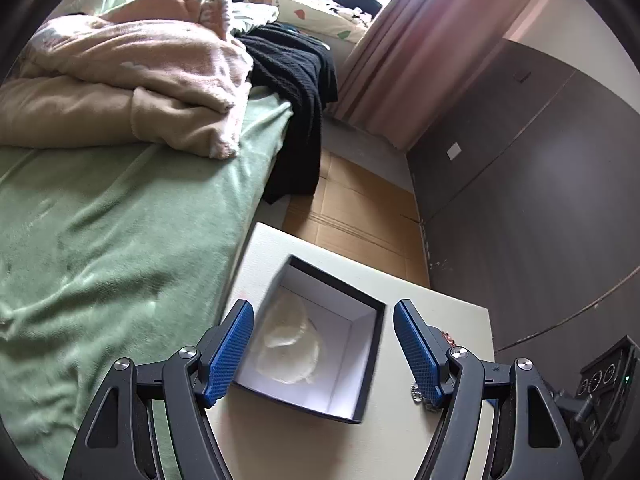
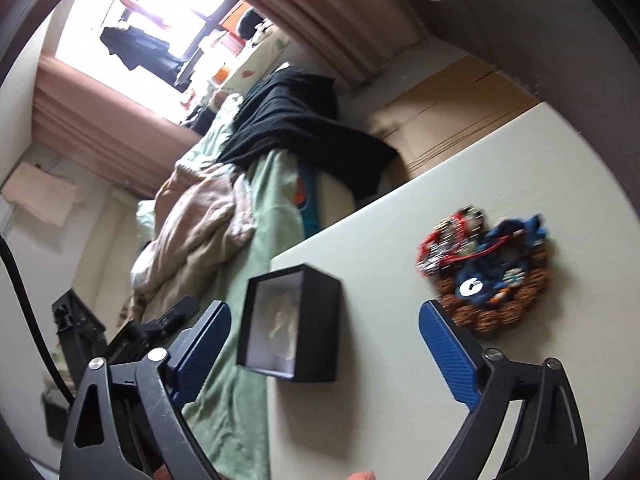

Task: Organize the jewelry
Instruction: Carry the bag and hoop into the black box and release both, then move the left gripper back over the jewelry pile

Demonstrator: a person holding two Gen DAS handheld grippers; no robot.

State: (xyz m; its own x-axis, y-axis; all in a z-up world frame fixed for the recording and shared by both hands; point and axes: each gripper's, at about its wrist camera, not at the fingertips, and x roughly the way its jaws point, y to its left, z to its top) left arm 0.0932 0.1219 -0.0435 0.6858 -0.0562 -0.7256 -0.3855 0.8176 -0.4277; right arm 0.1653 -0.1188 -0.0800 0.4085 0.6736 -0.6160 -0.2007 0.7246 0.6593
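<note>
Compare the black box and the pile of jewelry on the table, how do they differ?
The black box is one rigid square shape with a white lining; the jewelry pile is a loose tangle of red, blue and brown beads. The box holds a pale pouch-like thing; the pile lies bare. Both rest apart on the white table.

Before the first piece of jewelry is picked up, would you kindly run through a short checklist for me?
1. Black box open, lid off: ok.
2. Room in the box: ok; only a whitish pouch lies inside.
3. Jewelry pile on the white table, apart from the box: ok.
4. Right hand-held gripper open, nothing held: ok.
5. Left hand-held gripper open, over the box: ok.
6. Pieces untangled: cannot tell, blurred.
</note>
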